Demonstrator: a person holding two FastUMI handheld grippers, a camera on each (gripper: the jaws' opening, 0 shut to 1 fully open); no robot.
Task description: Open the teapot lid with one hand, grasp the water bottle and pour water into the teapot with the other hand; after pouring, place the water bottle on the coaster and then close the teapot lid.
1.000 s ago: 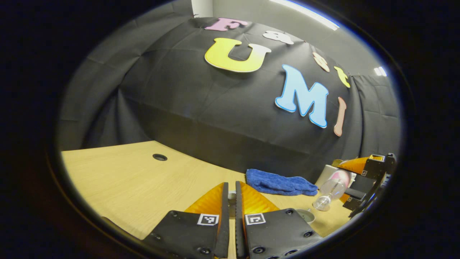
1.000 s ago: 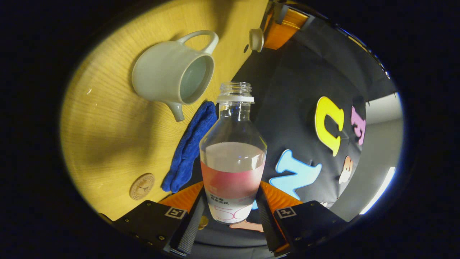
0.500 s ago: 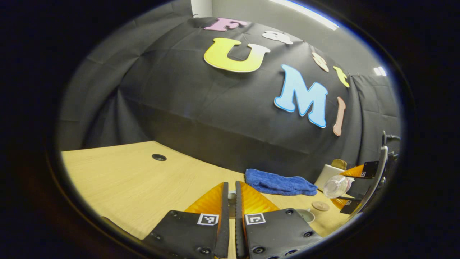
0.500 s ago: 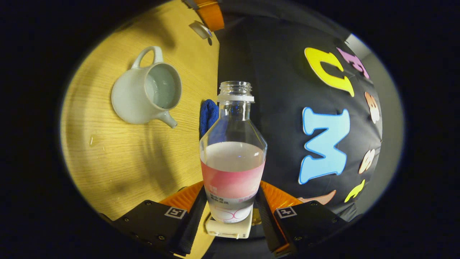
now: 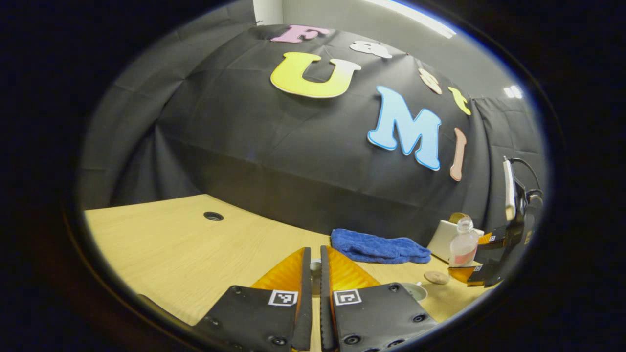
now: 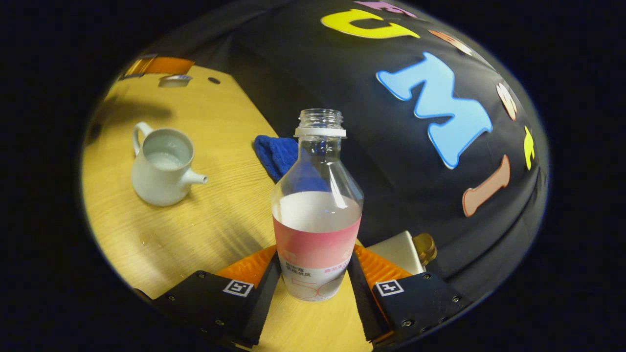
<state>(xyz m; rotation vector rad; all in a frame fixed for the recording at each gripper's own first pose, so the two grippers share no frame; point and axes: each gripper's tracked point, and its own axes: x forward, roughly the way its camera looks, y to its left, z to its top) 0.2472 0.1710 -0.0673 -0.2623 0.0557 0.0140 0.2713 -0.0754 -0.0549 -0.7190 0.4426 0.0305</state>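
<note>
Right gripper clamps water bottle, upright, uncapped, part full. Coaster lies just below-left of it near desk back edge. Left gripper pinches teapot lid; open teapot near front edge.

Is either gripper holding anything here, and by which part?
The right gripper holds the water bottle by its lower labelled body. The left gripper pinches the teapot lid, barely visible between its fingers.
</note>
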